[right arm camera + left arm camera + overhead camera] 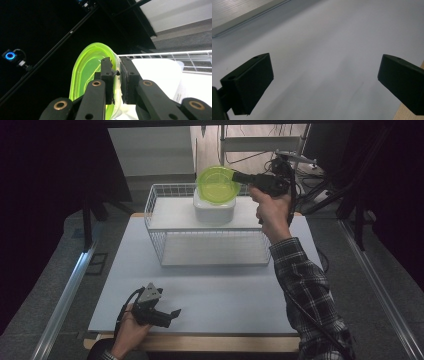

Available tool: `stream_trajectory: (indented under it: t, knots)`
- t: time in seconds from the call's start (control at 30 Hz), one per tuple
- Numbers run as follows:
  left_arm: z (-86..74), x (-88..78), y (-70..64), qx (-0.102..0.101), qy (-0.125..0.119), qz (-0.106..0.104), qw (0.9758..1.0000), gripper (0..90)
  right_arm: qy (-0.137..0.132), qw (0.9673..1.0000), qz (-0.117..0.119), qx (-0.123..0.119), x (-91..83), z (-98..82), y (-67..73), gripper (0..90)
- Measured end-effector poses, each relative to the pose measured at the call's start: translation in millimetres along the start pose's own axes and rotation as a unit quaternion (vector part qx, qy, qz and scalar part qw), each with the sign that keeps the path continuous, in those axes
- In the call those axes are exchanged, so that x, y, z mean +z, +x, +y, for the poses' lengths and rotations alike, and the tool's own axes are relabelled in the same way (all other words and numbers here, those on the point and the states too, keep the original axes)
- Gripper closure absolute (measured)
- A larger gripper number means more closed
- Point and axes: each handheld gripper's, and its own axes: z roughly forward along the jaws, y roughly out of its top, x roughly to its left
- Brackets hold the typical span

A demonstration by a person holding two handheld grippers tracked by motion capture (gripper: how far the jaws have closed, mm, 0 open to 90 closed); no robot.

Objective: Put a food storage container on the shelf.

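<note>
A translucent green bowl (216, 184) hangs tilted above a white tub (214, 209) that stands on the top shelf of a white wire rack (156, 222). My right gripper (237, 177) is shut on the green bowl's right rim, one jaw inside and one outside. In the right gripper view the green bowl (86, 67) stands on edge, pinched between the black jaws of that gripper (117, 75), with the white tub (160, 75) behind. My left gripper (173, 313) rests low near the table's front left, open, with nothing between its jaws (325, 82).
The white tabletop (215, 290) stretches between the rack and the front wooden edge. A metal rail (65, 295) runs along the left of the table. Dark stands and cables crowd the back right behind the rack.
</note>
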Motion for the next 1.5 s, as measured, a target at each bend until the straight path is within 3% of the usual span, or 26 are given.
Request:
stream_trajectory:
  t: [0.23, 0.5, 0.53, 0.6, 0.83, 0.97, 1.1, 1.13, 1.17, 1.23, 1.27, 1.5]
  knots:
    - [-0.2, 0.4, -0.1, 0.001, 0.002, -0.003, 1.0, 0.0, -0.004, 0.9994, -0.035, 0.003, 19.8, 3.8, -4.5, 81.6]
    - [-0.1, 1.4, -1.0, 0.003, 0.005, -0.005, 1.0, 0.0, -0.001, 0.9973, -0.073, 0.0, 28.0, 5.4, -0.5, 80.1]
    - [-0.2, 1.8, -1.5, 0.003, 0.007, -0.006, 1.0, 0.0, 0.004, 0.9953, -0.097, -0.006, 30.0, 7.2, 1.3, 79.1]
    - [-0.1, 2.1, -1.7, 0.004, 0.008, -0.006, 0.9999, 0.0, 0.008, 0.9935, -0.114, -0.007, 32.1, 8.3, 1.5, 77.9]
    - [-0.5, 3.0, -1.7, 0.005, 0.012, -0.008, 0.9999, 0.0, 0.013, 0.9908, -0.134, -0.012, 37.3, 10.4, -4.0, 71.5]
    - [-0.5, 3.5, -2.3, 0.007, 0.014, -0.009, 0.9998, 0.0, 0.013, 0.9911, -0.132, -0.011, 38.4, 9.8, -7.8, 67.2]
    - [-0.4, 3.2, -2.3, 0.006, 0.013, -0.008, 0.9999, 0.0, 0.009, 0.9932, -0.114, -0.018, 37.9, 8.6, -10.2, 48.2]
    - [-0.4, 3.2, -2.3, 0.006, 0.013, -0.008, 0.9999, 0.0, 0.009, 0.9932, -0.114, -0.018, 37.9, 8.6, -10.2, 48.2]
    - [-0.4, 3.0, -2.2, 0.006, 0.013, -0.008, 0.9999, 0.0, 0.006, 0.9937, -0.108, -0.028, 36.6, 8.5, -10.3, 39.1]
    - [-0.4, 2.9, -1.9, 0.007, 0.012, -0.007, 0.9999, 0.0, 0.004, 0.994, -0.105, -0.032, 35.8, 8.2, -10.3, 35.4]
    - [-0.5, 3.0, -1.9, 0.006, 0.012, -0.008, 0.9999, 0.0, 0.004, 0.9947, -0.094, -0.041, 33.9, 6.9, -11.0, 27.5]
    - [-0.6, 2.5, -1.9, 0.006, 0.011, -0.007, 0.9999, 0.0, 0.013, 0.9942, -0.076, -0.075, 25.5, -0.6, -11.9, 16.7]
